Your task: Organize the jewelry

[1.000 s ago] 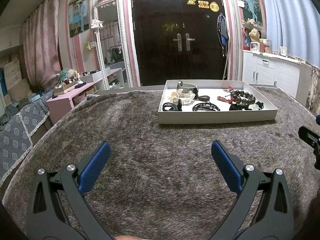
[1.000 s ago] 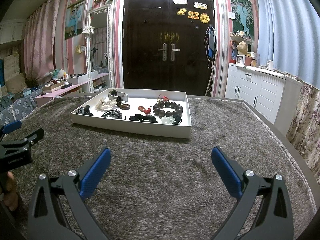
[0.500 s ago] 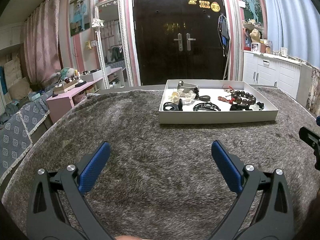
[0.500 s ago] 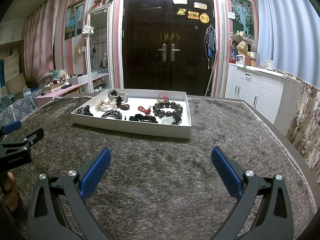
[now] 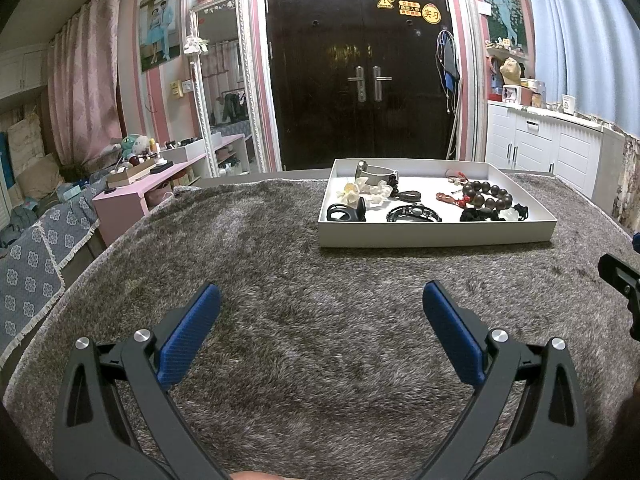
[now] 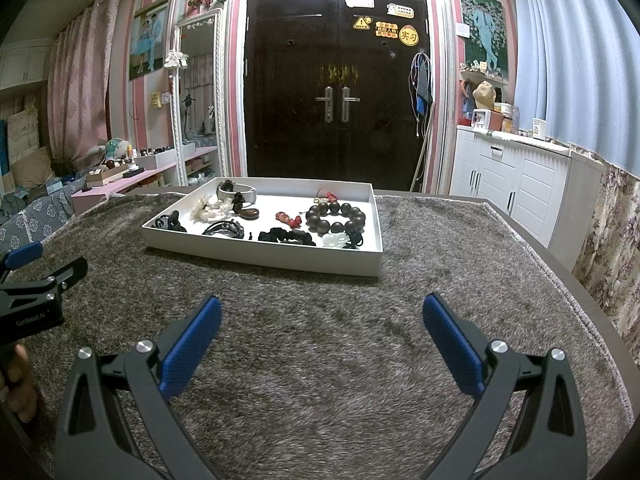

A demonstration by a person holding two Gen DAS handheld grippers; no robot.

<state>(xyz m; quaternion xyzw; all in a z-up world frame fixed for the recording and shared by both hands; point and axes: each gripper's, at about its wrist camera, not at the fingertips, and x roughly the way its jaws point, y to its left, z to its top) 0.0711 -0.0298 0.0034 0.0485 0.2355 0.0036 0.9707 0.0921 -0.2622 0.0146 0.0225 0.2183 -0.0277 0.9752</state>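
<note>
This is a lived-in home, probably a bedroom or entry room. A dark double door (image 6: 338,88) with stickers faces the desk (image 6: 440,288), which wears a shaggy grey cover. A tall white-framed mirror (image 5: 220,84) leans on pink-striped walls beside framed portraits (image 5: 159,28) and pink curtains (image 5: 82,80). White cabinets (image 6: 520,184) carry knick-knacks; plush toys (image 5: 130,145) sit among what look like cosmetics, though blurred.

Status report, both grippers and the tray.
Left gripper open, empty. Right gripper open, empty. White tray of jewelry ahead, untouched. Nothing between.
</note>
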